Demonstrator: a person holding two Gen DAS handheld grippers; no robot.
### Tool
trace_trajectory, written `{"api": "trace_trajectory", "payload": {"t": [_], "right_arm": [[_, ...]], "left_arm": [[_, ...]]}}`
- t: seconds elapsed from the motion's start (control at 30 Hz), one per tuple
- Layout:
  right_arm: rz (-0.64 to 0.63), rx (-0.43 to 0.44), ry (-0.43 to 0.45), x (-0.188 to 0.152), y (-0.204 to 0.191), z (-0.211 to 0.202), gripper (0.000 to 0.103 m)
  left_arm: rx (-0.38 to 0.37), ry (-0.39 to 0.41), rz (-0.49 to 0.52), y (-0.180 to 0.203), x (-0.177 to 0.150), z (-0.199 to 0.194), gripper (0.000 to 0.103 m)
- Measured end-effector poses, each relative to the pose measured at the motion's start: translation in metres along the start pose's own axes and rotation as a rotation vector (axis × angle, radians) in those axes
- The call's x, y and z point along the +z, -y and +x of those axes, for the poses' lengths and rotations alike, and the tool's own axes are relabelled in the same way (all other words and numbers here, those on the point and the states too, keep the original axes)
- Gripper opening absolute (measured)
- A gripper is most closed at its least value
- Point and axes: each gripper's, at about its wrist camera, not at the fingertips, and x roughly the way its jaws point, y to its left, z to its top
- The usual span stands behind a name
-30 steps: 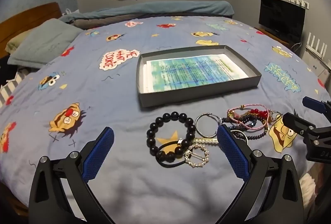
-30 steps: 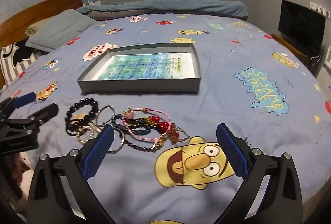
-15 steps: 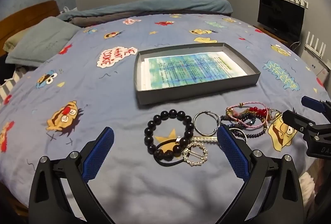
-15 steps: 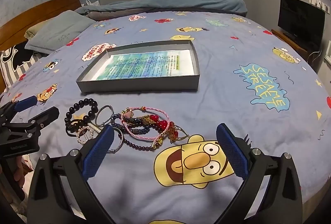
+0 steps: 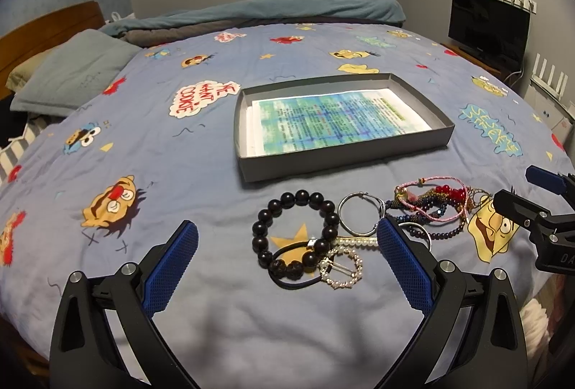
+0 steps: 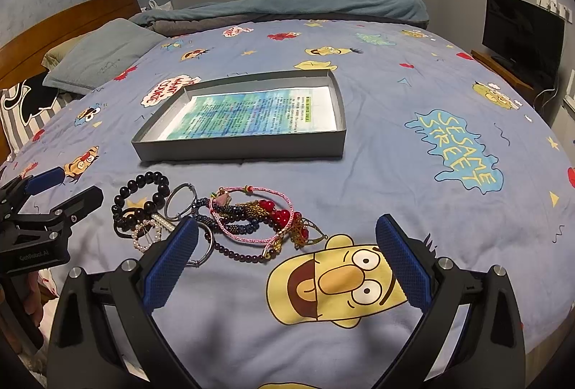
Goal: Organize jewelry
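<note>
A blue bedspread [image 5: 179,173] carries a grey box [image 5: 341,155], with the jewelry pile [image 6: 222,220] just in front of it. Above the pile, the left gripper [image 5: 287,266] and right gripper [image 6: 287,263] hang with jaws spread wide, empty. The black bead bracelet [image 5: 294,230] lies at the pile's left end.

Black jaws, blue textured pads [image 5: 404,266]

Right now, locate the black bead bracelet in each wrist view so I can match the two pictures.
Left wrist view: the black bead bracelet lies at centre, just ahead of the open left claw, in front of the grey tray.
Right wrist view: it lies at the left, beyond the left finger.
Shared landmark: the silver hoop sits just to its right in both.
</note>
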Motion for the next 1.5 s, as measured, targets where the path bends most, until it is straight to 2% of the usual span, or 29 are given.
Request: {"api": "trace_trajectory", "payload": {"t": [1.5], "right_arm": [[0.0,-0.005,-0.013,-0.001,0.001,0.008,0.098]], "left_arm": [[-0.003,-0.018,0.001,-0.002,-0.003,0.01,0.099]]}}
